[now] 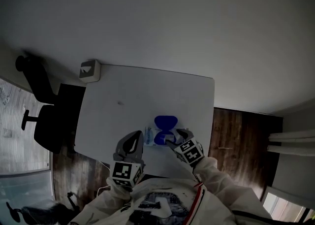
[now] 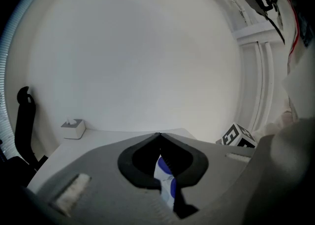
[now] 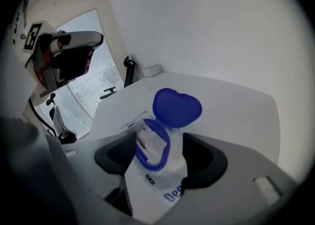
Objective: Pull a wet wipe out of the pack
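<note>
A white wet-wipe pack (image 1: 158, 135) lies near the front edge of the white table (image 1: 128, 101), its blue lid (image 1: 166, 122) flipped open and standing up. In the right gripper view the lid (image 3: 177, 107) stands behind the blue-rimmed opening, where a folded wipe (image 3: 147, 139) shows. My right gripper (image 3: 160, 157) is open, its jaws straddling the near end of the pack (image 3: 157, 182). My left gripper (image 1: 135, 140) hovers just left of the pack with its fingertips together (image 2: 158, 135). Nothing is gripped there, and the pack (image 2: 165, 177) shows through the gap behind the jaws.
A small white tissue box (image 1: 90, 70) sits on the table's far left corner. A black office chair (image 1: 49, 115) stands left of the table. Wooden floor (image 1: 241, 135) lies to the right. The right gripper's marker cube (image 2: 238, 136) shows in the left gripper view.
</note>
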A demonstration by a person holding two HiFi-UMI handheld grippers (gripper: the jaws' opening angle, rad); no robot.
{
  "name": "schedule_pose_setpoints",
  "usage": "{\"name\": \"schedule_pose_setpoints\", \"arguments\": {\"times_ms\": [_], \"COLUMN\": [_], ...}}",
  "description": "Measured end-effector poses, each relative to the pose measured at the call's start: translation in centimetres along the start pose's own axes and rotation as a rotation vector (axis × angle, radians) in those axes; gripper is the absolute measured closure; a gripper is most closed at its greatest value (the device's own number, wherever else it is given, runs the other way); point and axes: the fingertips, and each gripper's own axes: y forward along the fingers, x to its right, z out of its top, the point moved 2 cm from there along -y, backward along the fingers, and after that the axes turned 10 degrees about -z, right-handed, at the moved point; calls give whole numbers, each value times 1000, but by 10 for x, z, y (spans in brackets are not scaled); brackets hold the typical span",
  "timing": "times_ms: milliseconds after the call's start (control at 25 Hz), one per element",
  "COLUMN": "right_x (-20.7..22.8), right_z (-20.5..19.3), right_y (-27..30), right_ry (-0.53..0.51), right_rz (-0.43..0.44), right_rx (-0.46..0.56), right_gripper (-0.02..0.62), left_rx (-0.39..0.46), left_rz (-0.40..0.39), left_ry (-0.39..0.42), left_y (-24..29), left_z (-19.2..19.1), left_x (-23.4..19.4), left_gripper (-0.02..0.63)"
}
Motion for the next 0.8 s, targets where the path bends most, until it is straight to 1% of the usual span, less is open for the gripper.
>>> {"name": "schedule_pose_setpoints", "arguments": {"times_ms": [160,440,560,600,680,800], "right_x": [-8,-14,-14,-13,-12,-11], "right_z": [-3,-6,-7,-7,-9,-10], "right_y": [2,11,13,14,14,17], "right_ry": [-12,-73,-99,-116,-149,-188], "right_rz": [18,1,-29,-43,-72,-120], "right_rx": [-41,-47,-52,-53,-53,-47], "right_gripper": [330,377,394,412,422,443], "left_rx": [1,-5,-8,-9,-8,-15], "left_rz": [11,31,46,50,56,61], "left_ry": [-6,-13,-24,-28,-33,-27], "left_y": [-3,-10,-15,-16,-18,-19], "left_z": [-2,-8,-9,-9,-11,-14], "left_x": [0,-1,-4,-4,-4,-3], "left_gripper": [603,603,603,603,603,603]}}
